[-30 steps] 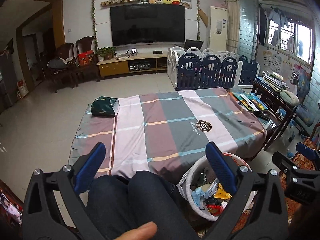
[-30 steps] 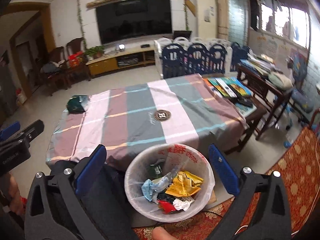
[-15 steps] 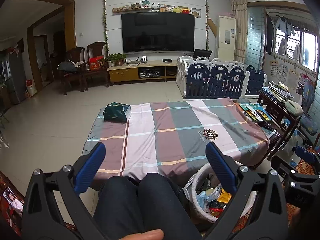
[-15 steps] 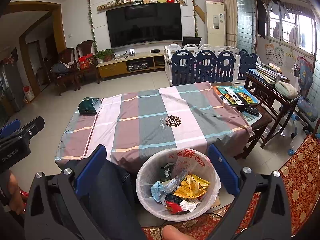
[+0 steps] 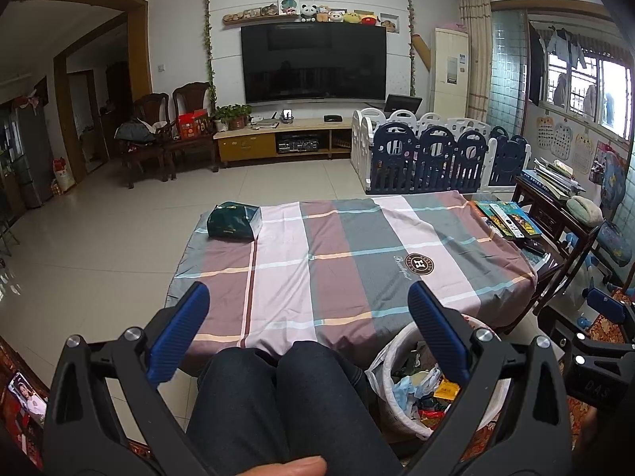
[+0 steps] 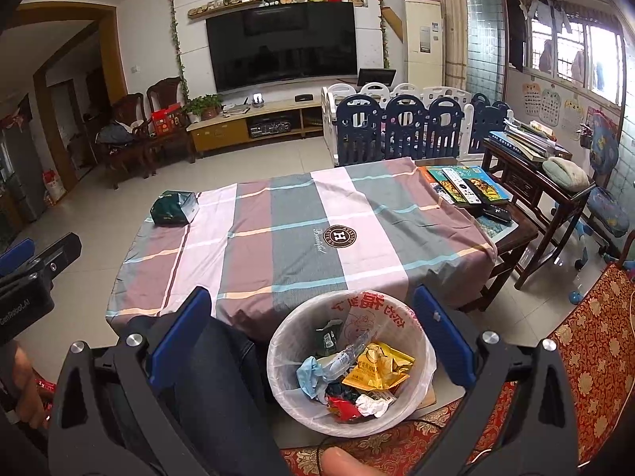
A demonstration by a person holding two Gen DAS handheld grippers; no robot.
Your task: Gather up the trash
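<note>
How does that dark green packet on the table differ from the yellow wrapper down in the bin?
The green packet lies on the striped tablecloth near its far left corner; the yellow wrapper sits in the lined trash bin on the floor. The green packet looks puffed and whole; the yellow wrapper is crumpled and flattened. The packet lies alone; the wrapper is heaped with other scraps. Neither is held by a gripper.
</note>
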